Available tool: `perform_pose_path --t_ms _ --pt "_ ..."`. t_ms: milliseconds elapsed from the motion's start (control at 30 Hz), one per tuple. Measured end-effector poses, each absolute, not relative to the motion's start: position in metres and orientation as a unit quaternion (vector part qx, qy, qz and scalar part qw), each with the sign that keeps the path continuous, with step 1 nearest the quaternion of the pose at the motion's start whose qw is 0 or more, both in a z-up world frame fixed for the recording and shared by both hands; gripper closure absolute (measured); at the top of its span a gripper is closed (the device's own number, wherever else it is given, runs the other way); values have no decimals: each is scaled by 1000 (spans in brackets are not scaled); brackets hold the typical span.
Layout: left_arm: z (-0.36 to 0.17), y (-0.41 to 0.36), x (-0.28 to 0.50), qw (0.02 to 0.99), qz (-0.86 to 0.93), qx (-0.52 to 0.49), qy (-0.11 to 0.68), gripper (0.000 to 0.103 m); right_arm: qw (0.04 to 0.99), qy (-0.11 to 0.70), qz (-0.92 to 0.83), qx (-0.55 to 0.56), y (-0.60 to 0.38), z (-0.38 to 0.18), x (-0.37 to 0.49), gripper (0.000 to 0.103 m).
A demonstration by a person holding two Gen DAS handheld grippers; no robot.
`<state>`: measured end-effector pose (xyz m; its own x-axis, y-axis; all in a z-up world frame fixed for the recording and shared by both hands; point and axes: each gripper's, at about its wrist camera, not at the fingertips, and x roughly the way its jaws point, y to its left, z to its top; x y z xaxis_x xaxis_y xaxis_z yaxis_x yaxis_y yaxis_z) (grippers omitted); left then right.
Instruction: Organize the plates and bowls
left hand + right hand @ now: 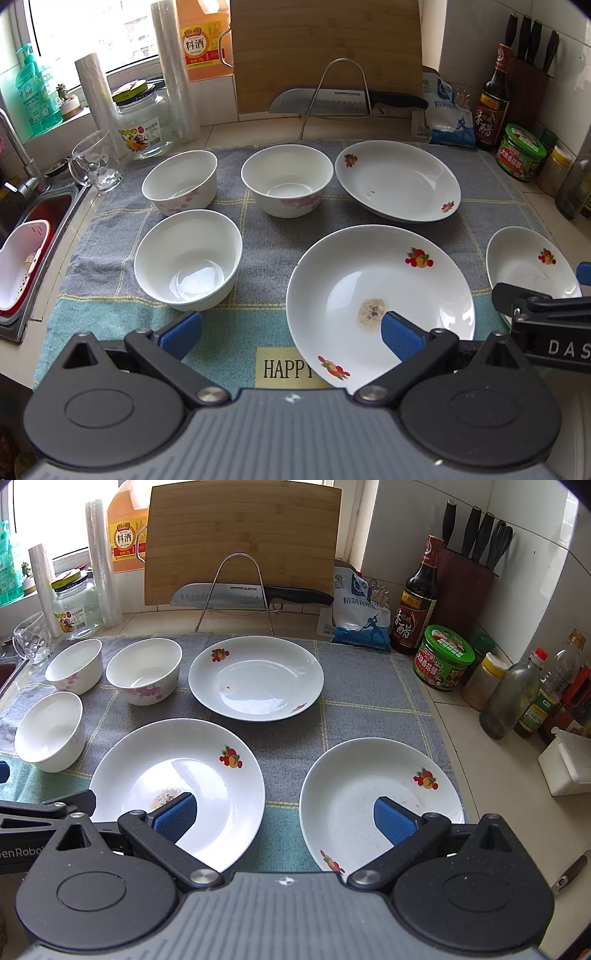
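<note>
Three white plates with fruit prints lie on a grey checked towel (258, 236): a far plate (397, 181) (256, 677), a near middle plate (380, 295) (177, 775) with a brown stain, and a near right plate (532, 262) (373, 797). Three white bowls stand at the left: a far-left bowl (180, 181) (74, 664), a far-middle bowl (287, 182) (144, 670), and a near bowl (188, 258) (50, 729). My left gripper (291, 332) is open and empty above the towel's front, beside the stained plate. My right gripper (284, 819) is open and empty above the two near plates.
A cutting board (242, 535) and knife (251, 594) on a wire rack stand at the back. Bottles and jars (443, 657) line the right wall. A glass mug (94, 162), a jar (142, 122) and the sink (33, 240) are at the left.
</note>
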<state>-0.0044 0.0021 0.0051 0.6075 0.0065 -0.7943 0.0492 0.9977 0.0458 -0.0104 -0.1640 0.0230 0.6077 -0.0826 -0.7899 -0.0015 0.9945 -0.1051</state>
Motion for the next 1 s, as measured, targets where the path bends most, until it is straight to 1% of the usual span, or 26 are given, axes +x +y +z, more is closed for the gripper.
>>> perform_pose_path --t_ms 1000 --pt "7 11 1 898 -31 34 437 1 901 429 -35 -59 -154 27 -12 0"
